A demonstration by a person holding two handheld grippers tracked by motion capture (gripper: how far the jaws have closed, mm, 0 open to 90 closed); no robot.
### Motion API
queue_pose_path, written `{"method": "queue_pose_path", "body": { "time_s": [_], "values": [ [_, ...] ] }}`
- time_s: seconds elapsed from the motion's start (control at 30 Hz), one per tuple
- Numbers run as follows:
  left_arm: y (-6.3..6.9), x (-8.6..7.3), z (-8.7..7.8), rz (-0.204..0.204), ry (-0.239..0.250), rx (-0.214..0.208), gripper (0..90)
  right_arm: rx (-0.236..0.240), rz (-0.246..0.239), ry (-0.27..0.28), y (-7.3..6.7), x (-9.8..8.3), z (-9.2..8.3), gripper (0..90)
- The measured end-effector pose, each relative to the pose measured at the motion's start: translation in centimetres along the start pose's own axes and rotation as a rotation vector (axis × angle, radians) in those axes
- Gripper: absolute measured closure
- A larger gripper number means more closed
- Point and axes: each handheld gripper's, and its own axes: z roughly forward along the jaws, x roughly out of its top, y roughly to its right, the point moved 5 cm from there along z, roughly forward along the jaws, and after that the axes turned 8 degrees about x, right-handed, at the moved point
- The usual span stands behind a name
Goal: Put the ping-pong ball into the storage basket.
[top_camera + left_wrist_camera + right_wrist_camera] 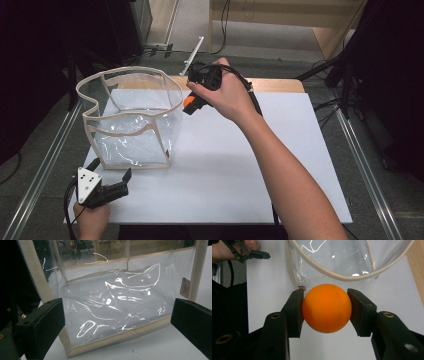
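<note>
One clear bag [131, 120] beside ball [326, 308].

Bag [131, 120] on the table [250, 165], left of the ball [188, 102].

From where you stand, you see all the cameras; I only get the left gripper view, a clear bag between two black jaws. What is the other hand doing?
Observer: The right gripper grips an orange ball between its jaws.
Operator: Where is it, compared with my bag?
Observer: In the high view it is raised beside the clear bag, near the open rim's far right side.
Operator: Is my gripper touching the bag?
Observer: No. The left gripper is open, just short of the bag's near bottom edge, above the white sheet.
</note>
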Motion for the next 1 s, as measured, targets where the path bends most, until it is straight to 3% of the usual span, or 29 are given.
{"method": "queue_pose_path", "body": {
  "time_s": [1.0],
  "values": [
    [0.0,0.0,-0.1,0.002,-0.001,-0.004,0.0,-0.002,-0.022,0.011,0.4,3.2,-0.2,48.0]
  ]
}}
